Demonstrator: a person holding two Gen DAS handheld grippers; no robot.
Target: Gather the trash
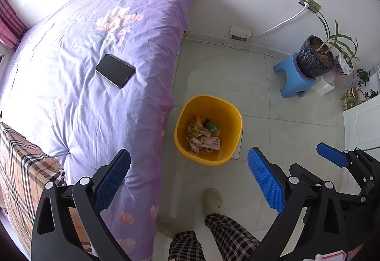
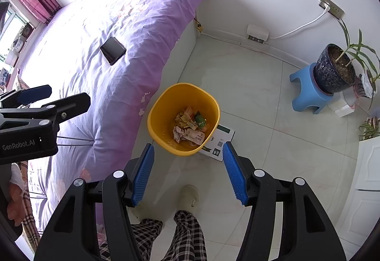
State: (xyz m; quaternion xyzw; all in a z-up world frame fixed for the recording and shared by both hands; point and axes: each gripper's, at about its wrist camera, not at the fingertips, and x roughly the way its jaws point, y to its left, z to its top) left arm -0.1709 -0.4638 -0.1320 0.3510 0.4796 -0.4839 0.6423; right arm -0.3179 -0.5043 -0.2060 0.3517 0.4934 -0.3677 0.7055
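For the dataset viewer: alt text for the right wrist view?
Open right gripper, holding nothing, hangs above a yellow bin of wrappers on a tiled floor, beside a purple bed with a phone on it. The left gripper shows at the left edge; a potted plant sits on a blue stool.

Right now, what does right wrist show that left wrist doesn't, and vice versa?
Only the right wrist view shows the printed face of the box behind the bin, the window at far left, and the "GenRobot.AI" marking on the left gripper.

Only the left wrist view shows the plaid cloth at the near end of the bed as a broad patch; the box is just a sliver there.

Both show the yellow bin holding wrappers, the phone on the purple bedspread, the potted plant on the blue stool, and both grippers open and empty, including the right gripper.
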